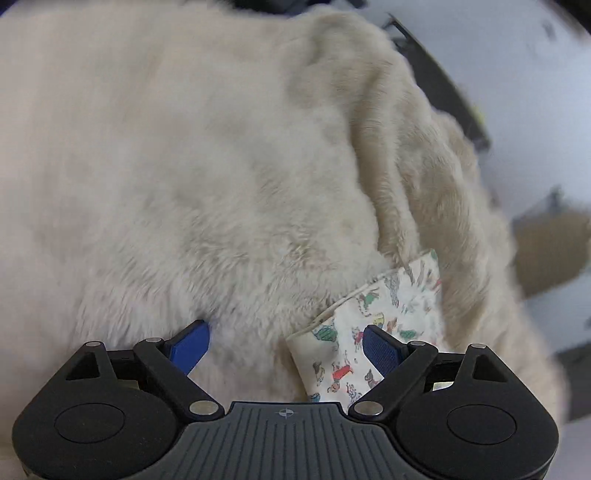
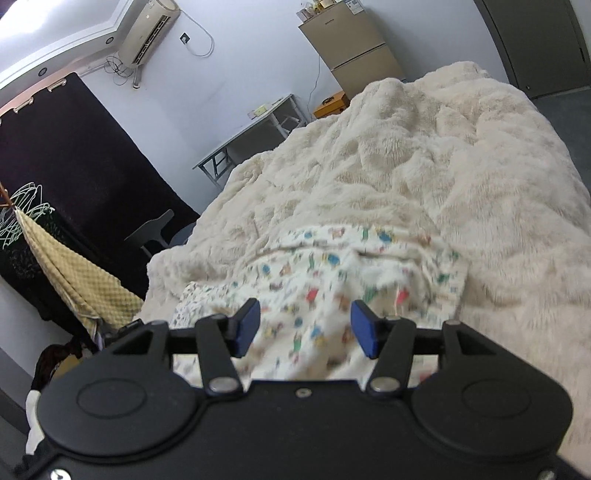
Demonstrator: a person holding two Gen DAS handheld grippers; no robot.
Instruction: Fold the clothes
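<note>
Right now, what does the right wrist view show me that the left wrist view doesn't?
Only the right wrist view: the printed garment spread wide and rumpled under the open right tool, plus the room behind, with the air conditioner, fridge, desk and hangers.
Only the left wrist view: a folded printed edge by the open left tool, close up.
Both: the cream fluffy blanket beneath the print fabric; neither tool grips anything.

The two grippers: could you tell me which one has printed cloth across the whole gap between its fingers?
The right gripper: the printed garment spans its gap. The left gripper shows mostly blanket there.
</note>
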